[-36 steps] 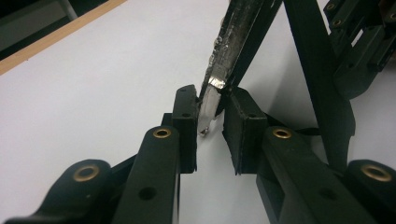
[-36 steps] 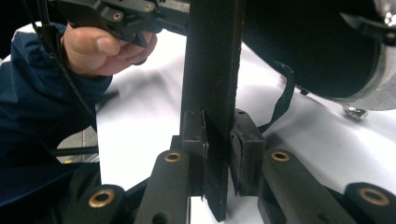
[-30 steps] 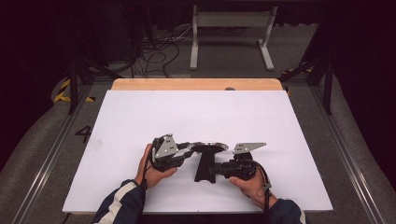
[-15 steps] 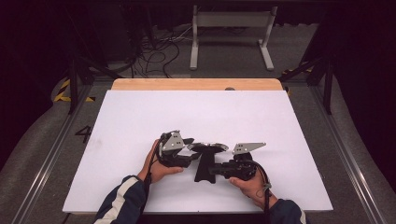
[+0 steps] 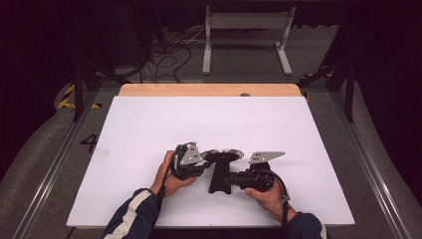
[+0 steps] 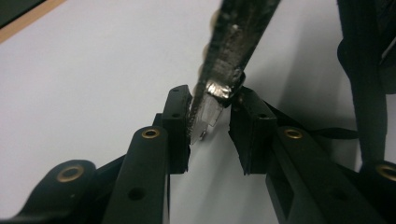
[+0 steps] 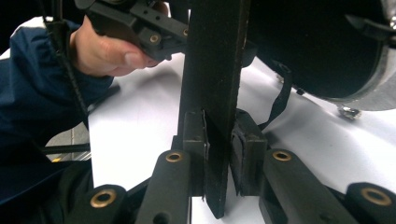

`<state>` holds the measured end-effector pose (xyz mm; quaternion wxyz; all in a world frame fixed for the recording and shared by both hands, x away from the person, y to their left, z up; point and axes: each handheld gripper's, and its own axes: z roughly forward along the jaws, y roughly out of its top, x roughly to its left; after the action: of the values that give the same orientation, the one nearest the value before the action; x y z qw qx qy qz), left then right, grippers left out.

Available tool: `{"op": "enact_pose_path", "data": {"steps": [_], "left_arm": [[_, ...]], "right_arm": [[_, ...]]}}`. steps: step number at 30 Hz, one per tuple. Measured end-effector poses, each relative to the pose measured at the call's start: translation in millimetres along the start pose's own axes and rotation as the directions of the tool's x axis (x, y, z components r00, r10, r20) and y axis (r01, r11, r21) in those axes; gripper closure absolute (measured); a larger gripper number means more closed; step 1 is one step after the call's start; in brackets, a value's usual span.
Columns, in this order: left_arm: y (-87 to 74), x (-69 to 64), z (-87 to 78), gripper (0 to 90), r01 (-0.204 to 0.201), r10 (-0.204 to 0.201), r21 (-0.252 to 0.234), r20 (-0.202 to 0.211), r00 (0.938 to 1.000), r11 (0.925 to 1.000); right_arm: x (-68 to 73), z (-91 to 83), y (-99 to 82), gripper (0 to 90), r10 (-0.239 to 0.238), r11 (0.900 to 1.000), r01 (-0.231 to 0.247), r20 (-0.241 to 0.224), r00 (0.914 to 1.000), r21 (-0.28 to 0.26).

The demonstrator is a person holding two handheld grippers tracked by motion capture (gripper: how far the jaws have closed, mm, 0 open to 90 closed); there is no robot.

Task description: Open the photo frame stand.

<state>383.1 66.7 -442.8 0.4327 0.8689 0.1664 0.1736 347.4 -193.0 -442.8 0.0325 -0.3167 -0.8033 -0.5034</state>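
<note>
A small black pan (image 5: pixel 222 153) with a silvery rim lies low over the white table top (image 5: pixel 149 124), its flat black handle (image 5: pixel 218 181) pointing toward me. My left gripper (image 5: pixel 205 160) reaches in from the left. Its jaws have just been closing, and in the left gripper view they (image 6: pixel 210 126) pinch the pan's scuffed metal rim (image 6: pixel 233 42). My right gripper (image 5: pixel 226 179) comes in from the right. It (image 7: pixel 217 144) is shut on the handle (image 7: pixel 212 70), with the pan's bowl (image 7: pixel 317 46) beyond.
The white top has bare room to the back and both sides. A wooden strip (image 5: pixel 209 89) runs along its far edge. Behind it on the floor stand a grey metal frame (image 5: pixel 244 30) and loose cables (image 5: pixel 164 55). Dark rails flank the table.
My left gripper has edged to the right, closer in on the pan's rim. The right hand and the pan's handle have stayed put.
</note>
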Motion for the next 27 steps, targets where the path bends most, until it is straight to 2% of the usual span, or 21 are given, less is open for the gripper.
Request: {"op": "enact_pose_path", "data": {"steps": [2,4,11,15,20,23,27], "left_arm": [[0.3,0.4,1.3,69.0,-0.007,0.007,0.006,-0.026,0.9996,1.0000],[-0.2,1.3,2.9,68.9,-0.011,0.011,0.011,-0.044,0.9990,0.9999],[0.3,2.5,5.0,68.4,-0.017,0.018,0.013,-0.074,0.9971,0.9998],[-0.9,2.9,5.4,68.5,0.001,0.000,0.005,-0.072,0.9974,1.0000],[-0.6,3.0,5.5,68.4,-0.005,0.005,0.007,-0.074,0.9973,1.0000],[0.9,2.4,7.3,69.0,-0.011,0.012,0.013,-0.098,0.9951,0.9999],[1.4,3.1,9.4,69.5,-0.010,0.012,0.013,-0.119,0.9928,0.9999]], "right_arm": [[0.1,0.1,0.2,77.3,-0.013,0.9999,0.013,0.022,0.9997,-0.005],[-1.6,2.0,-0.2,77.2,-0.012,0.9999,0.012,0.025,0.9996,0.001],[-4.3,4.4,-0.3,76.7,0.008,0.9999,-0.007,0.034,0.9994,-0.010],[0.1,4.1,0.2,75.7,-0.023,0.9997,0.024,0.085,0.9961,-0.008],[2.9,3.8,-0.7,75.8,-0.029,0.9995,0.031,0.107,0.9938,-0.011],[3.8,2.4,-0.6,76.2,-0.054,0.9984,0.056,0.146,0.9878,-0.009],[0.7,0.0,-0.5,77.5,-0.047,0.9985,0.051,0.176,0.9833,-0.018]]}}
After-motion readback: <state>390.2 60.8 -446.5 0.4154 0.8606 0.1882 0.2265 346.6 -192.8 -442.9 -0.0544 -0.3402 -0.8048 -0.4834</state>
